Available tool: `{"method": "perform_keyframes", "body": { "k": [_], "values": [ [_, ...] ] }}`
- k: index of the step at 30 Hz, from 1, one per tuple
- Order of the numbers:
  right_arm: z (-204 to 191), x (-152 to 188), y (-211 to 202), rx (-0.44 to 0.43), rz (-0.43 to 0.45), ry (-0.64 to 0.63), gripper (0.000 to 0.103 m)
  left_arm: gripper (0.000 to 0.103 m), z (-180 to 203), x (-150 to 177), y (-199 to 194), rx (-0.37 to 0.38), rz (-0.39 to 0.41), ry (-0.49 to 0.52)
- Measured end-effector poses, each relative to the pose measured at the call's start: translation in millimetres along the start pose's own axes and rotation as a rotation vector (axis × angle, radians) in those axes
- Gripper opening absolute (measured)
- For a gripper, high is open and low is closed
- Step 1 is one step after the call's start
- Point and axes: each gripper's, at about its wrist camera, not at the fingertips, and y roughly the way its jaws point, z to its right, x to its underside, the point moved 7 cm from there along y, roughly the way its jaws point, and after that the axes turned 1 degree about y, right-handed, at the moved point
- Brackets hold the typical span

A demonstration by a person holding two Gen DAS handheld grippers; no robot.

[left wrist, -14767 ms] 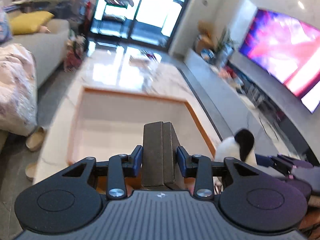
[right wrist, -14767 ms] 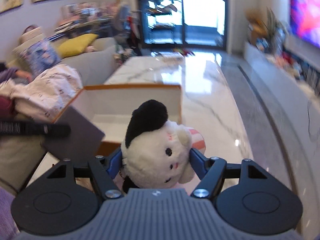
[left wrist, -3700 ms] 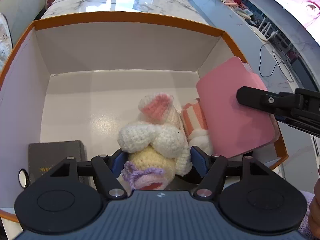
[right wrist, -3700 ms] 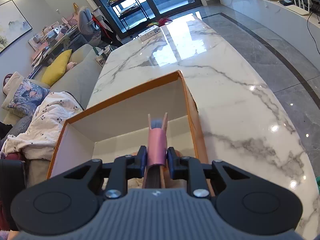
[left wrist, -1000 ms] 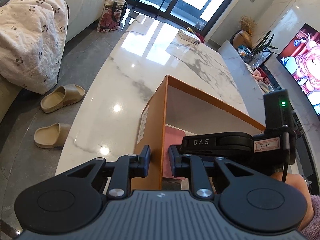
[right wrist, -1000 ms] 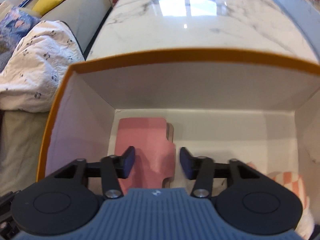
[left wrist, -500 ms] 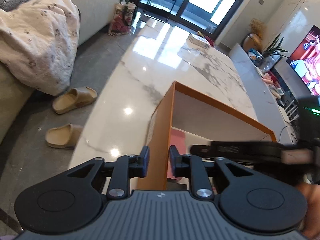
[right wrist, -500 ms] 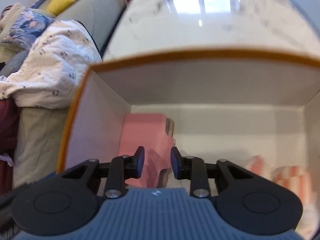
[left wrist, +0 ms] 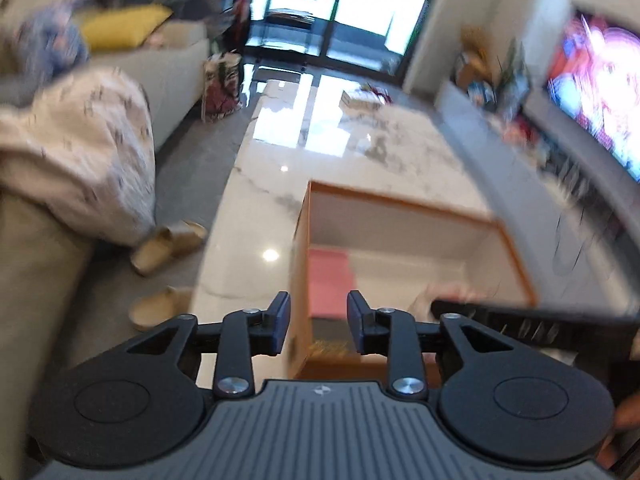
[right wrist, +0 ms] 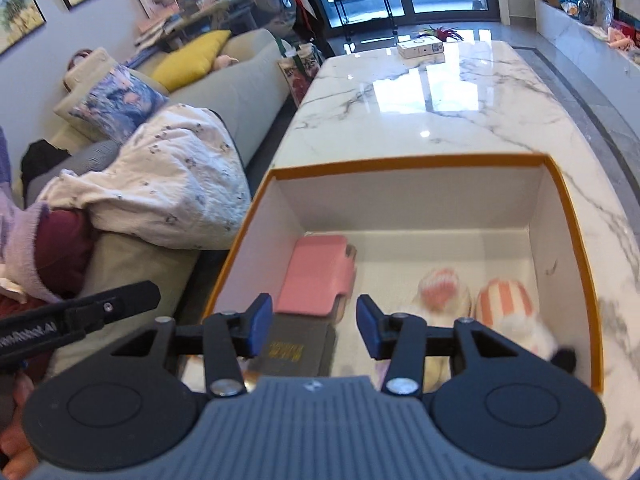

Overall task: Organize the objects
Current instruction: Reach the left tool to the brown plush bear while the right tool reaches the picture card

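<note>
Fingers on both units are empty and spreading: left gripper [left wrist: 314, 322] and right gripper [right wrist: 315, 324] have jaws opening, nothing between the pads. Both hang above the orange-rimmed box [right wrist: 408, 162] on the marble table [right wrist: 440, 92]. Inside: pink case [right wrist: 316, 274] at far left, dark book [right wrist: 294, 350] near left, two plush toys, one cream [right wrist: 440, 290], one striped [right wrist: 506, 300], at right. No loose items visible on the table near the box, so packing looks essentially done.

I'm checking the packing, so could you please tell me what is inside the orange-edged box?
Inside the orange-edged box lie a pink case, a dark book and plush toys. The right tongs cover the near corner.
</note>
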Motion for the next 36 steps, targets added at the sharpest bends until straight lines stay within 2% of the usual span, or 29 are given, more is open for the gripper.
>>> {"method": "perform_keyframes", "body": {
  "k": [2, 3, 4, 11, 14, 18, 21, 23, 30, 36],
  "values": [
    [0, 13, -10, -0.002, 0.005, 0.011, 0.049, 0.042, 7, 14, -4, -0.02, -0.02, 0.073],
    [2, 18, -13, 0.002, 0.008, 0.019, 0.049, 0.05, 9, 21, -5, -0.024, -0.032, 0.096],
    [4, 24, -16, 0.006, 0.009, 0.029, 0.049, 0.054, 10, 29, -6, -0.025, -0.044, 0.116],
    [32, 58, -22, 0.054, 0.01, 0.106, 0.049, 0.057, 18, 88, 4, -0.093, -0.143, 0.316],
    [45, 70, -24, 0.071, 0.0, 0.145, 0.049, 0.059, 17, 110, 16, -0.117, -0.182, 0.367],
    [60, 79, -28, 0.103, -0.008, 0.16, 0.049, 0.059, 17, 128, 29, -0.137, -0.186, 0.45],
    [73, 82, -33, 0.137, -0.007, 0.171, 0.049, 0.06, 21, 137, 35, -0.121, -0.192, 0.516],
    [83, 84, -36, 0.157, -0.008, 0.19, 0.049, 0.06, 22, 141, 43, -0.146, -0.21, 0.549],
    [120, 98, -41, 0.242, -0.039, 0.248, 0.05, 0.06, 22, 146, 61, -0.195, -0.22, 0.57],
    [129, 114, -40, 0.271, -0.093, 0.218, 0.05, 0.06, 19, 139, 67, -0.191, -0.221, 0.511]
  ]
}}
